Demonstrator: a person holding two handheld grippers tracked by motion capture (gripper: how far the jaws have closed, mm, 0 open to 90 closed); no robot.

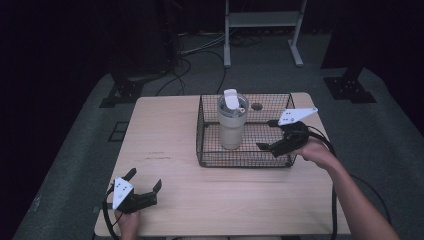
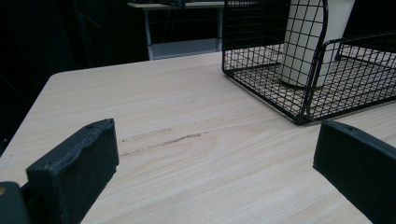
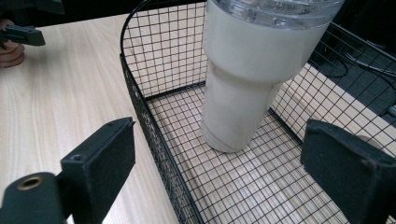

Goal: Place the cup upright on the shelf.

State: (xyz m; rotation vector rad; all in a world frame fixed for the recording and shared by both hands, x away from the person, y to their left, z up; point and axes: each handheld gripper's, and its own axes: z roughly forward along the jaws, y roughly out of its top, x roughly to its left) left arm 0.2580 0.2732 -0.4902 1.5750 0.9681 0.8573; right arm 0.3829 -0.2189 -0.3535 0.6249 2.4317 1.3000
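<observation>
A white tumbler (image 1: pixel 232 122) with a clear lid stands upright in a black wire basket (image 1: pixel 202 145) at the back middle of the wooden table (image 1: pixel 165 135). My right gripper (image 1: pixel 265 134) is open over the basket's right half, jaws pointing at the tumbler and apart from it. The right gripper view has the tumbler (image 3: pixel 247 70) between and beyond the open right gripper (image 3: pixel 219 154), with the near jaw outside the basket wall (image 3: pixel 140 98). My left gripper (image 1: pixel 145 178) rests open near the front left corner. The left gripper (image 2: pixel 215 140) holds nothing; basket (image 2: pixel 308 93) and tumbler (image 2: pixel 303 42) lie far ahead.
A round hole (image 1: pixel 256 106) in the table shows through the basket floor behind the tumbler. Bare wood stretches left of and in front of the basket. A white desk frame (image 1: pixel 262 30) and cables (image 1: pixel 185 65) lie on the dark floor beyond the table.
</observation>
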